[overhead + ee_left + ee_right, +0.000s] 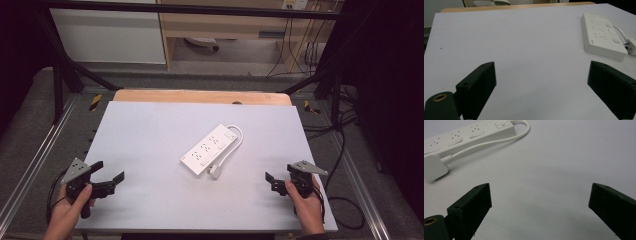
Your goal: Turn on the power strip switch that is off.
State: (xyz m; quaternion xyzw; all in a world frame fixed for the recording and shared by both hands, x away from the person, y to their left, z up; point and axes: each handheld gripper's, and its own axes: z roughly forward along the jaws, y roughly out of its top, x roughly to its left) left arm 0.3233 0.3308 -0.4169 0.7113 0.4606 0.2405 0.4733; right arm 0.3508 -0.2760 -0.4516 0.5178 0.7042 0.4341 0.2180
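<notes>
**A:** What is laid out here?

**B:** A pale grey worktop (150, 130) seen from above. Near its middle, a little right of centre, lies a white power strip (209, 149), flat, sockets facing up. Its white cable (235, 142) leaves the far end, loops round and runs back along the right side to a white plug (215, 172) lying just beside the near end.

**A:** Which way does the strip run?

**B:** Its long axis is diagonal: near end toward the person's left, far end toward the back right. The switch sits at that far end, where the cable comes out.

**A:** And the person's tools?

**B:** A hand holds each one at the near edge. The left tongs (110, 177) are at the near left corner, the right tongs (272, 181) at the near right. Both are spread wide with nothing between the jaws, and both are well apart from the strip. In the left gripper view the strip (602, 35) lies ahead to the right; in the right gripper view it (469, 135) lies ahead to the left, with the plug (434, 168) nearer.

**A:** So what step is this?

**B:** I judge it the very start, nothing yet touched. The next move likely calls for reaching inward, the right tongs toward the plug, the left steadying the strip's body.
</notes>
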